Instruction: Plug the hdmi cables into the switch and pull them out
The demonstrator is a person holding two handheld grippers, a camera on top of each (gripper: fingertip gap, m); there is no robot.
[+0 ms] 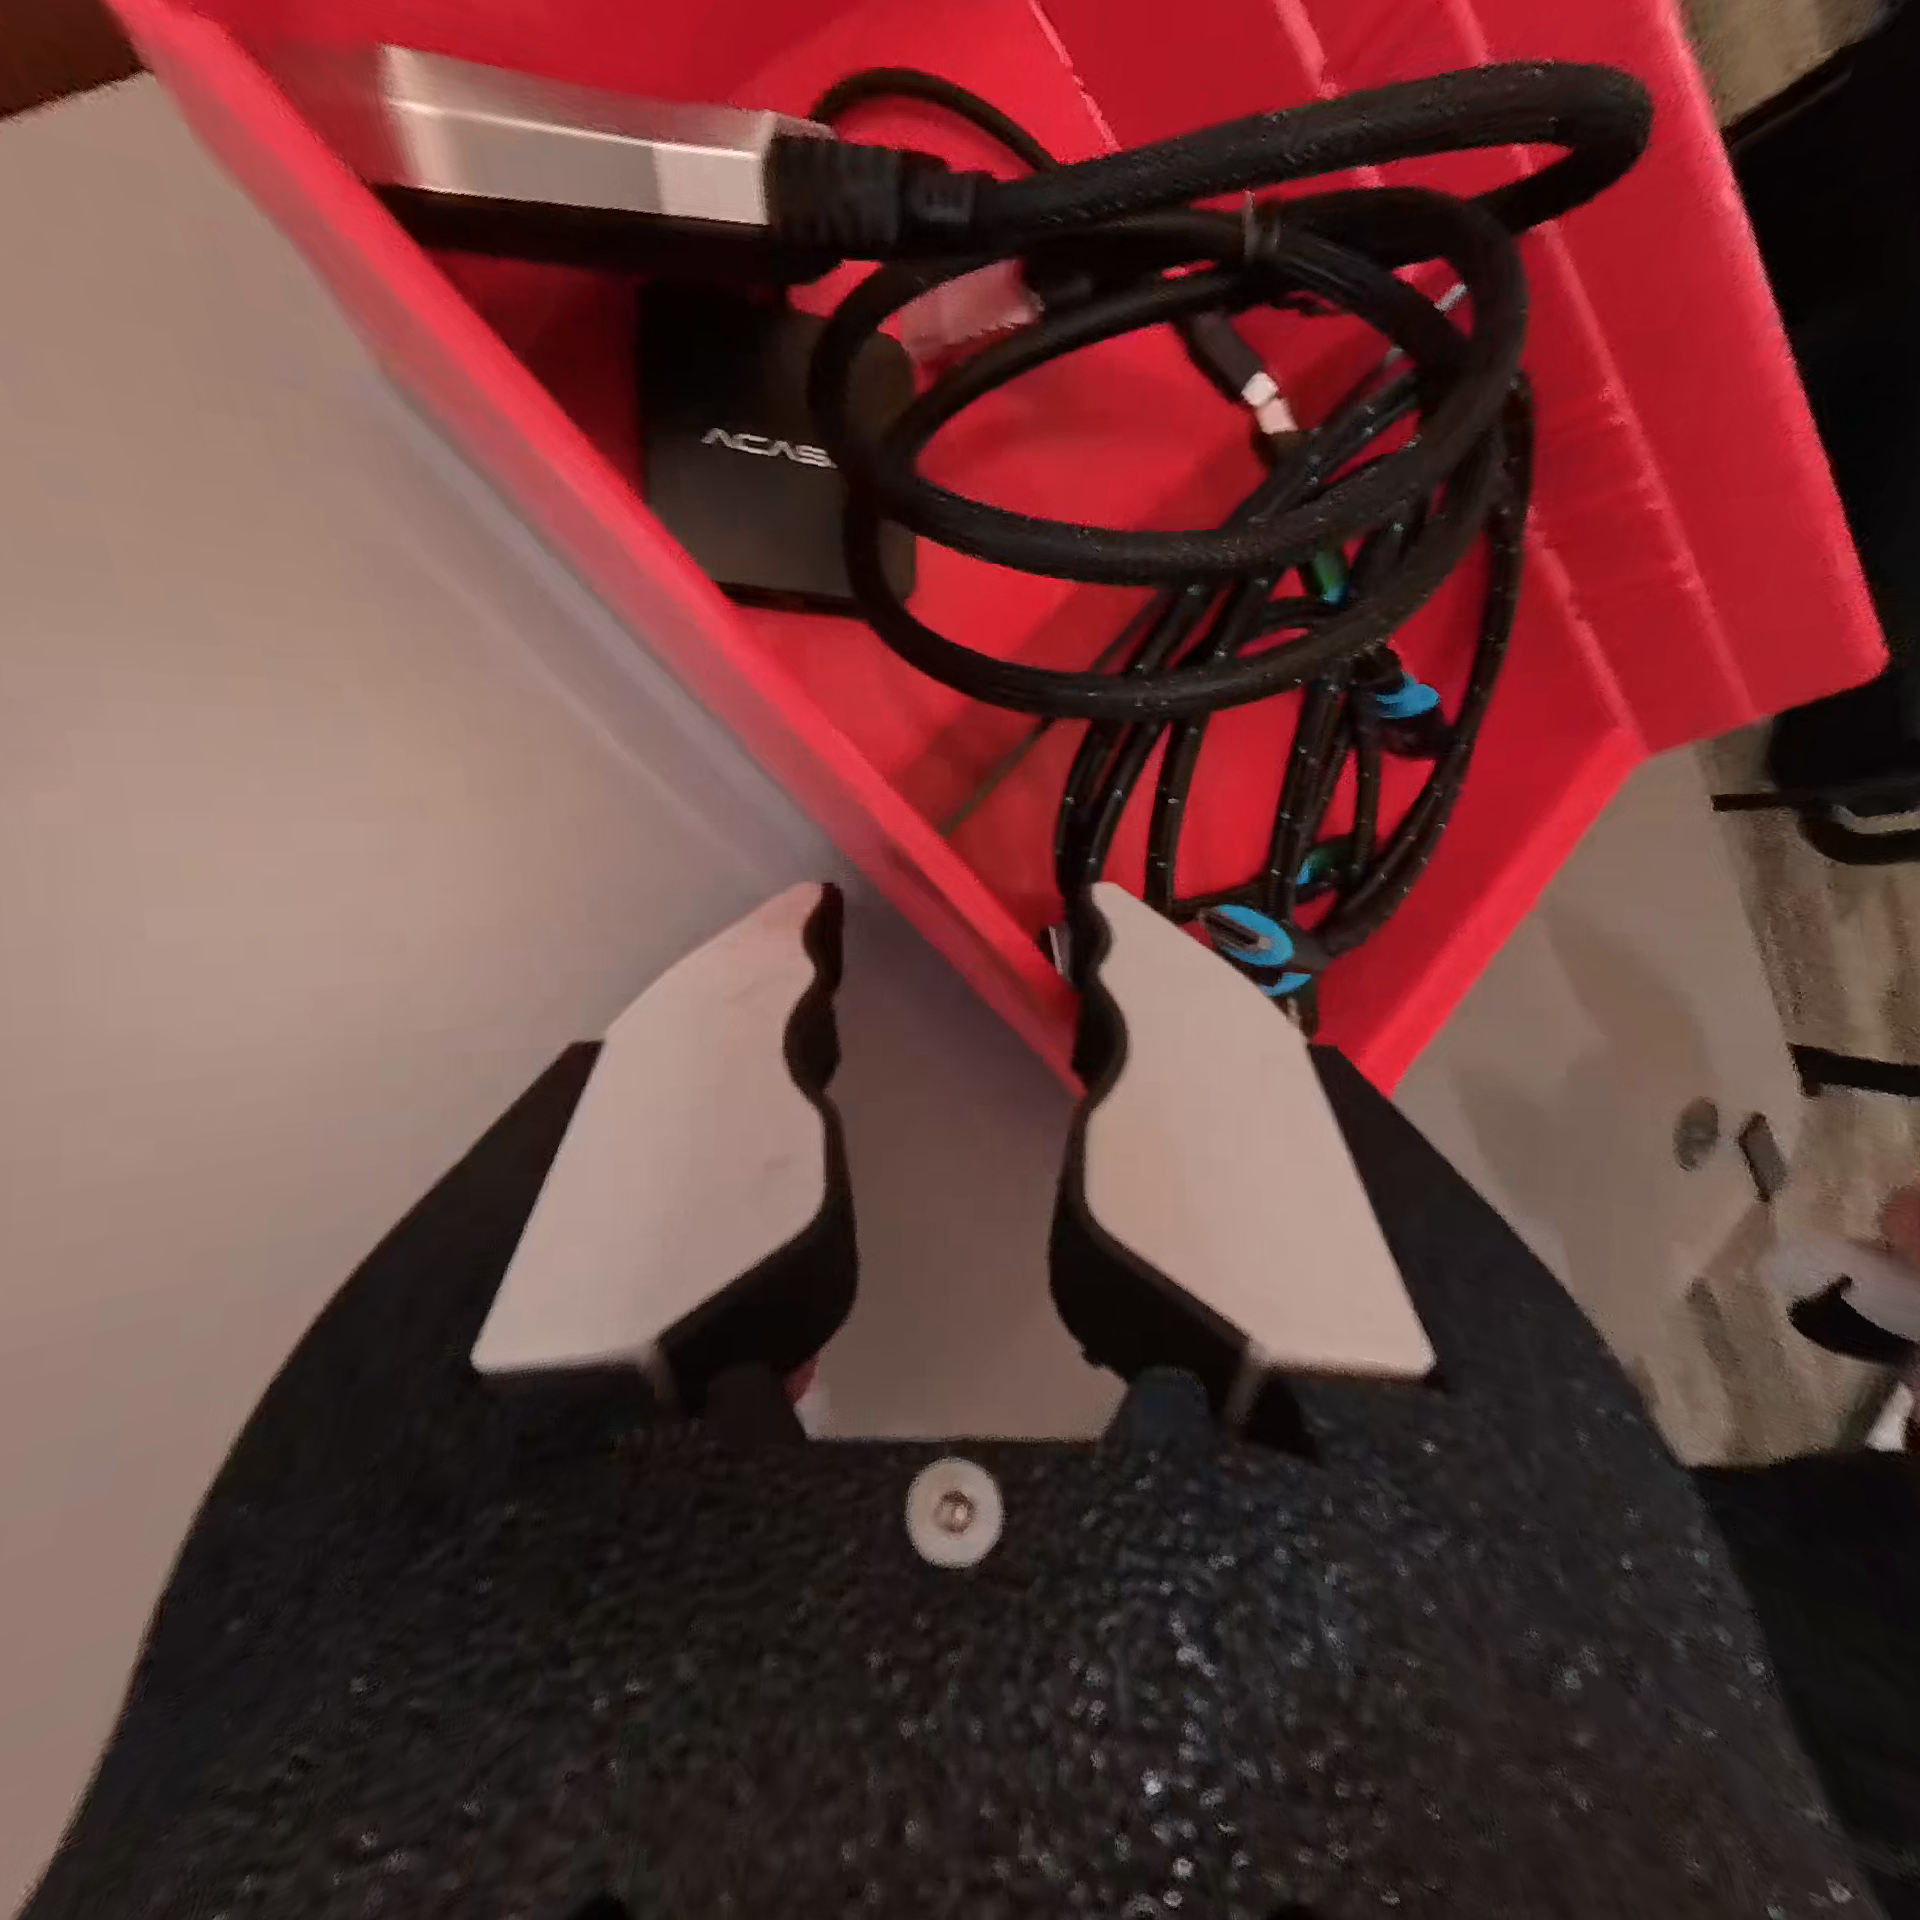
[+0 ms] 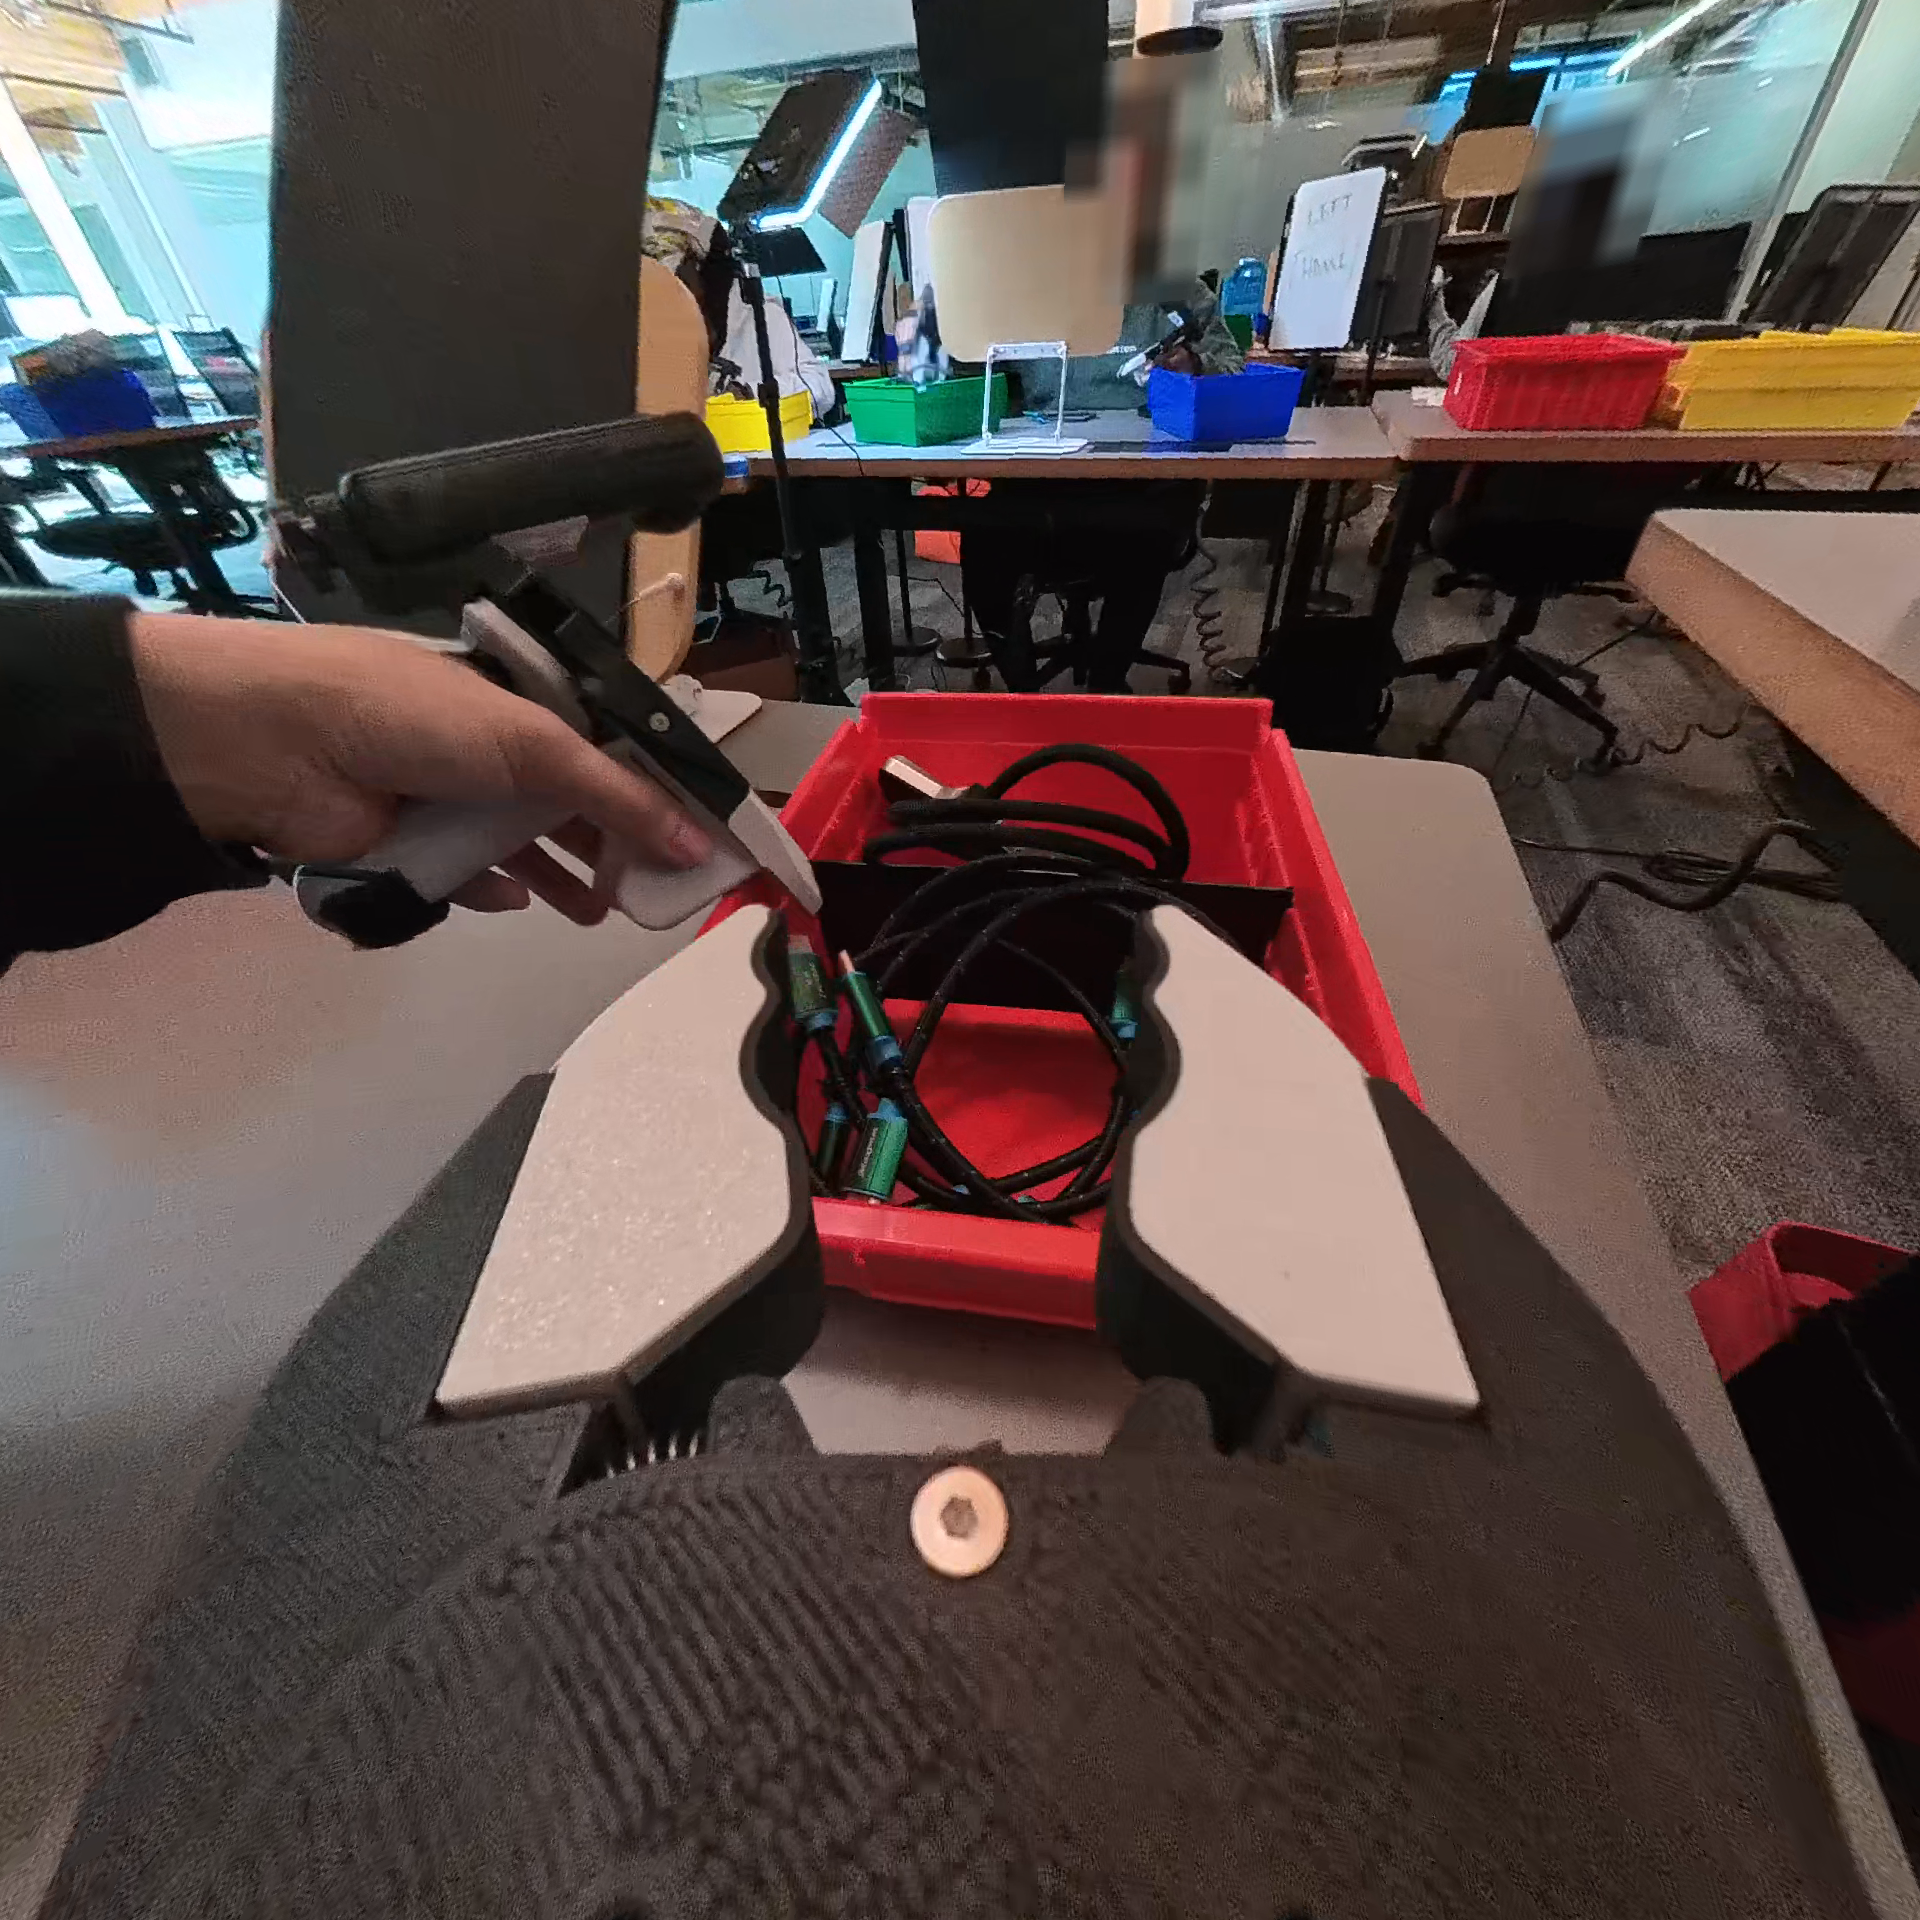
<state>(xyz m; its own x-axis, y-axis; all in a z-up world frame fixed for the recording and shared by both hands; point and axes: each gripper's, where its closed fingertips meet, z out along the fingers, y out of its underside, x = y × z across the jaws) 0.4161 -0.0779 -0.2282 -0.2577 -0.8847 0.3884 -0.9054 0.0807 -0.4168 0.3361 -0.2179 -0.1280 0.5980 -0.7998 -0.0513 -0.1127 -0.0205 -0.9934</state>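
Both tongs released, empty: left tongs (image 1: 956, 935) at the bin (image 2: 1340, 935) rim, right tongs (image 2: 956, 961) above its near end. Cables (image 2: 977, 1060) lie tangled in the bin; switch (image 1: 769, 488) sits under the loops. Risk: grabbing one plug (image 2: 871, 1153) drags the whole knot, or the left tongs clip the rim and shift the bin on the tabletop (image 2: 260, 1091).

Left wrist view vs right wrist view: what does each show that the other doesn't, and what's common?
Left wrist only: the black box under the cable loops and the blue-collared plugs, seen from above.
Right wrist only: the hand holding the left gripper at the red bin's rim, the black divider, green plugs and the room behind.
Both: bin, silver switch, black cables, open own gripper.
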